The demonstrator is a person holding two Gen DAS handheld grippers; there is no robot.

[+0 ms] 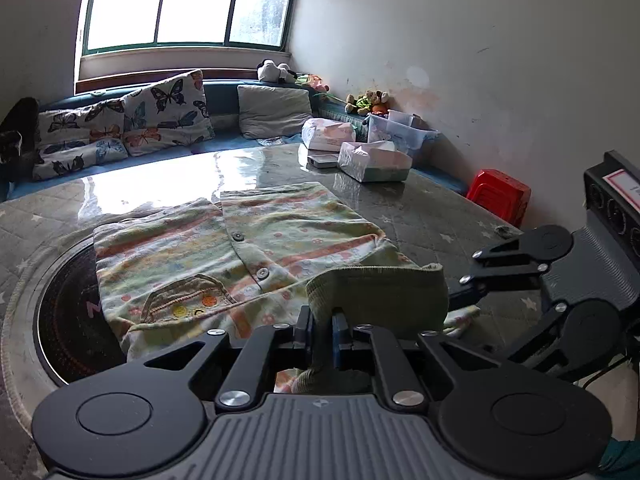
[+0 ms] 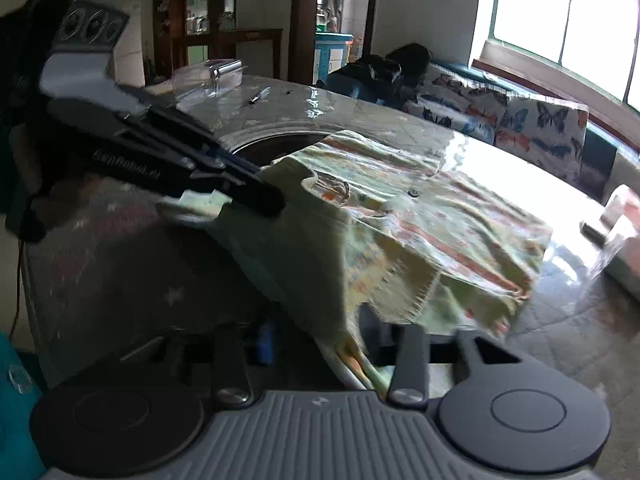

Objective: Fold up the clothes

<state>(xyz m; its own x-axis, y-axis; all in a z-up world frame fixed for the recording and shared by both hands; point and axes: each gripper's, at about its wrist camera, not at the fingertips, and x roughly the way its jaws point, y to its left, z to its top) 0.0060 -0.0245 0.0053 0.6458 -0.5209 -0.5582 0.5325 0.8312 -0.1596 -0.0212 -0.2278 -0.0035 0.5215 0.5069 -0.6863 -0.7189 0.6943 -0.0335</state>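
A child's striped green, orange and yellow button-up garment [image 1: 256, 248] lies spread on the glossy table [image 1: 420, 216], with a pocket patch on its near left. My left gripper [image 1: 324, 320] is shut on the garment's green ribbed edge [image 1: 380, 292] and holds it lifted; it also shows as the left gripper [image 2: 264, 200] in the right wrist view. My right gripper [image 2: 332, 340] has its fingers apart, one blue pad [image 2: 265, 344] bare, and cloth drapes loosely between them. From the left wrist view the right gripper [image 1: 460, 288] reaches in under the raised edge.
A dark round inset plate [image 1: 68, 312] sits in the table under the garment's left side. Tissue packs [image 1: 372, 160] and a plastic bin [image 1: 400, 132] stand at the far right. A red stool [image 1: 500, 196] is beside the table. Butterfly cushions [image 1: 160, 116] line the bench beyond.
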